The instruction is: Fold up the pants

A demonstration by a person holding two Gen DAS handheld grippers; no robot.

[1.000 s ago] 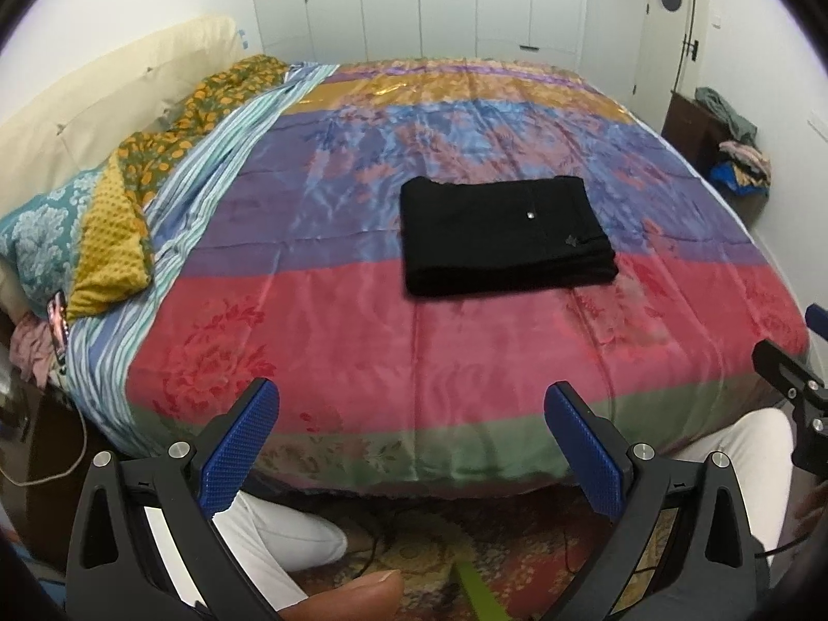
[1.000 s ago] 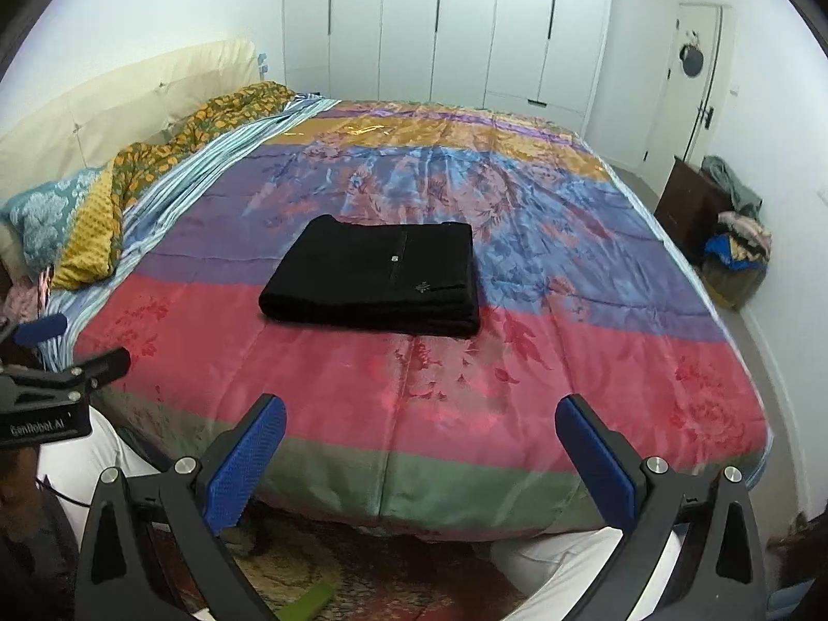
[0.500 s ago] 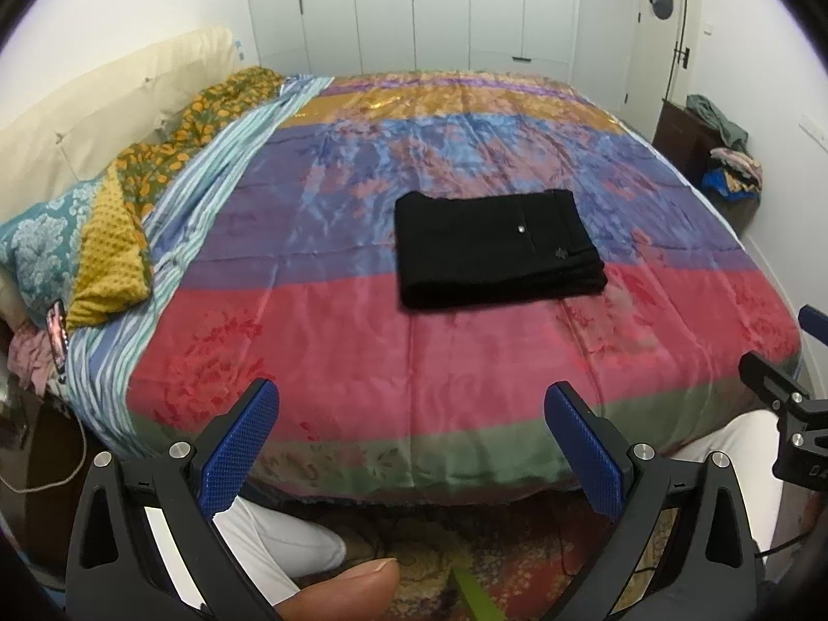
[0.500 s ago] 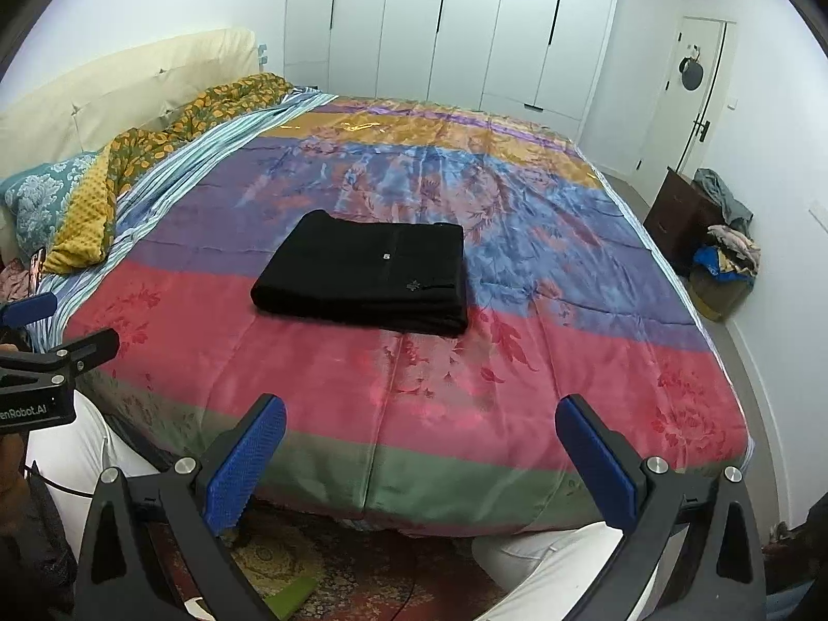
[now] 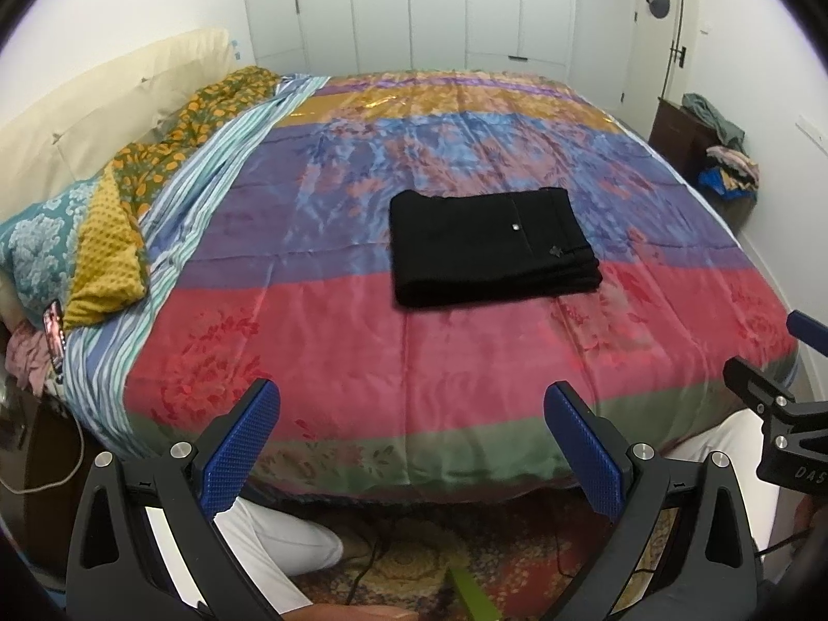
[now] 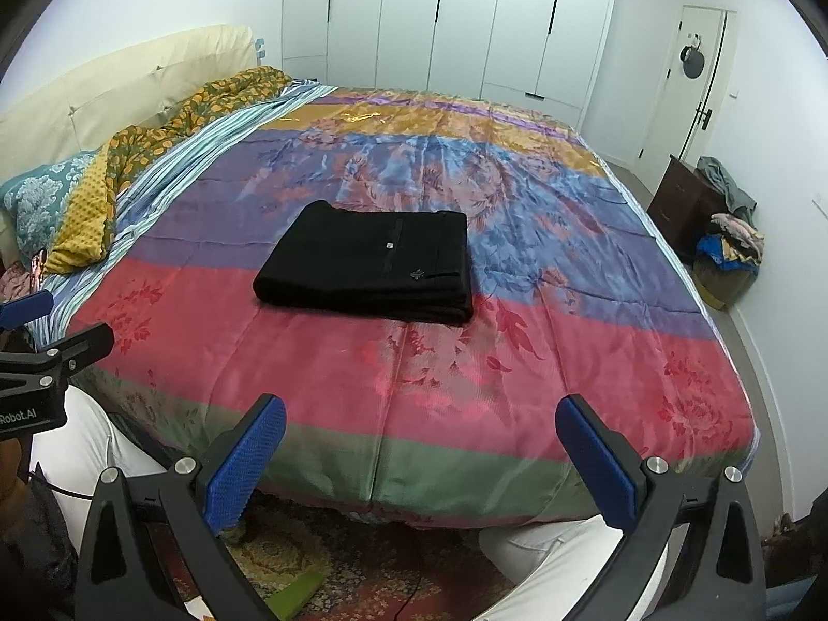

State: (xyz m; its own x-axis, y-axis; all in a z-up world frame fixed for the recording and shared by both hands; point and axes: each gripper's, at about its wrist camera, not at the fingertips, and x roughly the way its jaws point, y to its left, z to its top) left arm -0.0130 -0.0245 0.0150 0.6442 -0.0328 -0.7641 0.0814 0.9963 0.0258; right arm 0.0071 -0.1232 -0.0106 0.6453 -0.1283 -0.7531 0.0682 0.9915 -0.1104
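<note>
One striped bedspread (image 5: 362,352) under folded pants (image 5: 491,248).

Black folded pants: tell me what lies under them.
The black folded pants rest on the striped floral bedspread, straddling its purple and red bands. The patch directly beneath is covered, so nothing there shows.

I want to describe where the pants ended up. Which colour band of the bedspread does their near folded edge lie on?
The red band. The black pants straddle the purple and red bands, with the near edge on red; the green band nearer the claws is bare.
</note>
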